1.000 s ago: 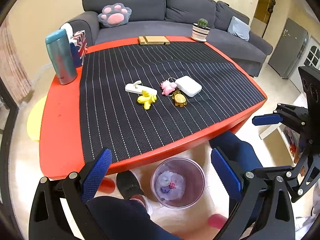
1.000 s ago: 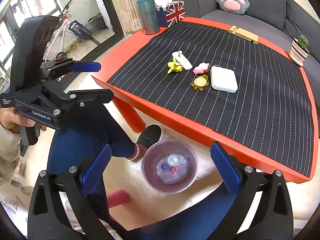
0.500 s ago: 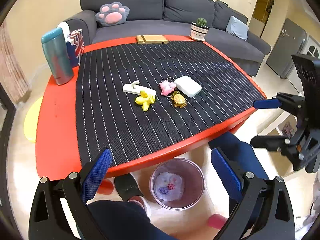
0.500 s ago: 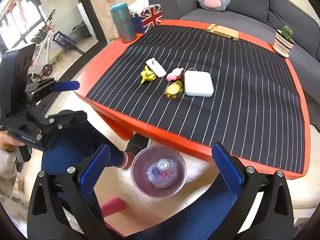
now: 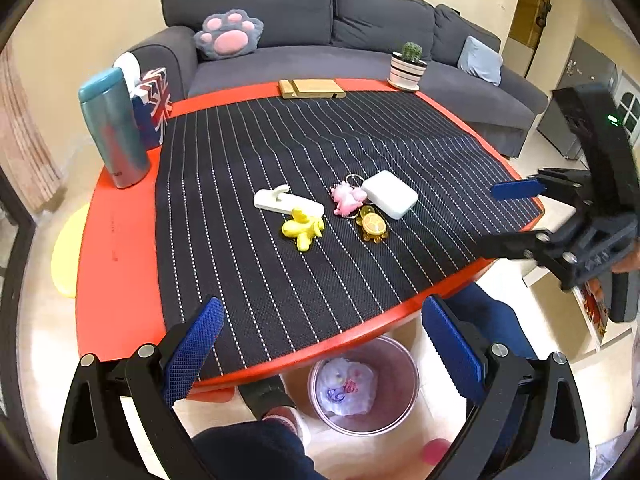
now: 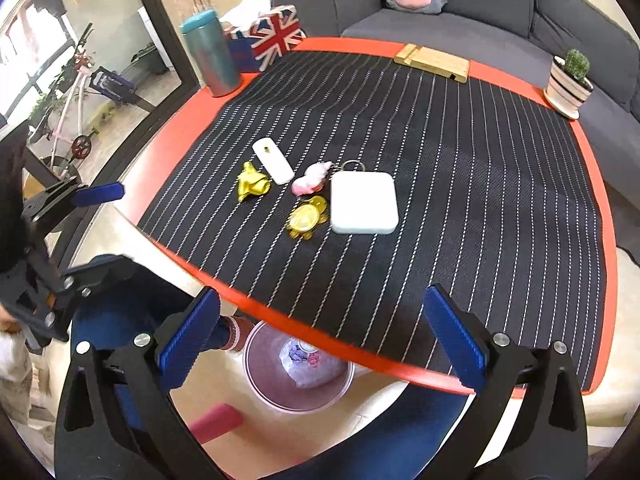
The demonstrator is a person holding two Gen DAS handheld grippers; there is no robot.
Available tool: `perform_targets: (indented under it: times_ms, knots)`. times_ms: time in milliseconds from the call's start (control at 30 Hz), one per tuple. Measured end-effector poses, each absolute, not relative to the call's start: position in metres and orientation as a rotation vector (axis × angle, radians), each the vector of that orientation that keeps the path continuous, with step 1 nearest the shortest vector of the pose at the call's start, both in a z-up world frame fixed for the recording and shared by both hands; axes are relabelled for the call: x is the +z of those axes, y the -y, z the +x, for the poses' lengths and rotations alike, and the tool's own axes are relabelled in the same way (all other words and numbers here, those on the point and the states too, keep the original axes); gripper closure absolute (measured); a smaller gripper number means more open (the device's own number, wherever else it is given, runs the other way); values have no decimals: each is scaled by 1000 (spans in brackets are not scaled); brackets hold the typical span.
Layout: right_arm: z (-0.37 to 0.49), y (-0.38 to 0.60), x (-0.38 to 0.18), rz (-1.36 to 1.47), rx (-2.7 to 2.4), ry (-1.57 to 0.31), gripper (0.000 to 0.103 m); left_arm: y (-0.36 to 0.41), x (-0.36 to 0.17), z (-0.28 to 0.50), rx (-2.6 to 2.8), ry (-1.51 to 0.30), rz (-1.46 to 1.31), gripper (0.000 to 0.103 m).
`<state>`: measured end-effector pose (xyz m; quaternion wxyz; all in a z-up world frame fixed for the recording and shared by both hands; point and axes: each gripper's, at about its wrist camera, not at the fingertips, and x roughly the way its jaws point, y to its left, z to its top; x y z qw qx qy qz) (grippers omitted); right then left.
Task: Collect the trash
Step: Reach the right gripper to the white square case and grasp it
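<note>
A pink trash bin with crumpled wrappers inside stands on the floor under the red table's near edge; it also shows in the right wrist view. On the black striped mat lie a yellow crumpled piece, a white hook, a pink keychain toy, an orange turtle toy and a white box. My left gripper is open and empty over the table's near edge. My right gripper is open and empty, above the edge and bin.
A teal tumbler and a Union Jack tissue box stand at the table's left. A wooden block and a potted cactus sit at the far edge. A grey sofa lies behind. The person's legs are beside the bin.
Both grippers have risen and moved forward from over the bin toward the table, so the table objects look nearer. Both stay open and empty.
</note>
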<state>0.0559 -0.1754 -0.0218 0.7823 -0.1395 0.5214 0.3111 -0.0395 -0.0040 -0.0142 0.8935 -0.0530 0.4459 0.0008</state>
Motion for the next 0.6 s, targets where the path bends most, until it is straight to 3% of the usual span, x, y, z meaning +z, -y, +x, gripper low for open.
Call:
perform_targets:
  times_ms: [600]
  knots:
    - [142, 142, -61, -345, 635, -1262, 3, -1, -23, -34, -10, -940, -140, 8]
